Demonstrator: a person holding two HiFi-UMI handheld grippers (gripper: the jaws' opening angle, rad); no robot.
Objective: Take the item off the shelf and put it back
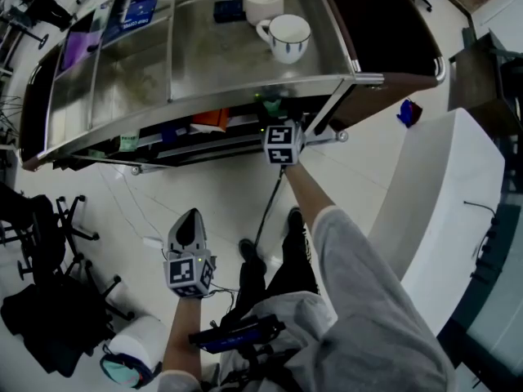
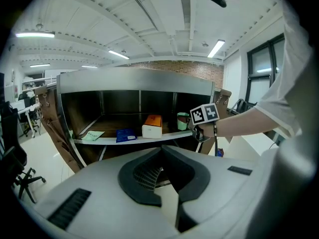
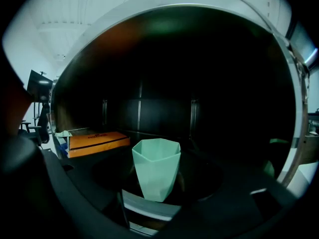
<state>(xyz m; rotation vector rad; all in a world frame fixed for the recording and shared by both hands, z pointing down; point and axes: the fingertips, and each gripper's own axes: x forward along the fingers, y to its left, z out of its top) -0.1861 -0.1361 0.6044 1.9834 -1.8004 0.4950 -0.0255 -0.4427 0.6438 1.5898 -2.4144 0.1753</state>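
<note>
A pale green faceted cup (image 3: pixel 156 168) stands upright at the right end of the metal shelf's (image 2: pixel 129 140) lower level, also in the left gripper view as the cup (image 2: pixel 183 120). My right gripper (image 3: pixel 157 195) reaches into the shelf and its dark jaws sit against both sides of the cup. In the head view only its marker cube shows at the shelf's front edge; the right gripper (image 1: pixel 276 119) goes under the top board. My left gripper (image 1: pixel 188 223) hangs low over the floor, away from the shelf, jaws together with nothing in them; its fingertips (image 2: pixel 160 153) meet.
An orange-and-white box (image 2: pixel 152 125) lies left of the cup, with a blue packet (image 2: pixel 124 134) and a green paper (image 2: pixel 92 135) further left. White mugs (image 1: pixel 286 37) stand on the shelf's top board (image 1: pixel 139 72). Office chairs (image 1: pixel 49 235) are at the left, a white counter (image 1: pixel 458 211) at the right.
</note>
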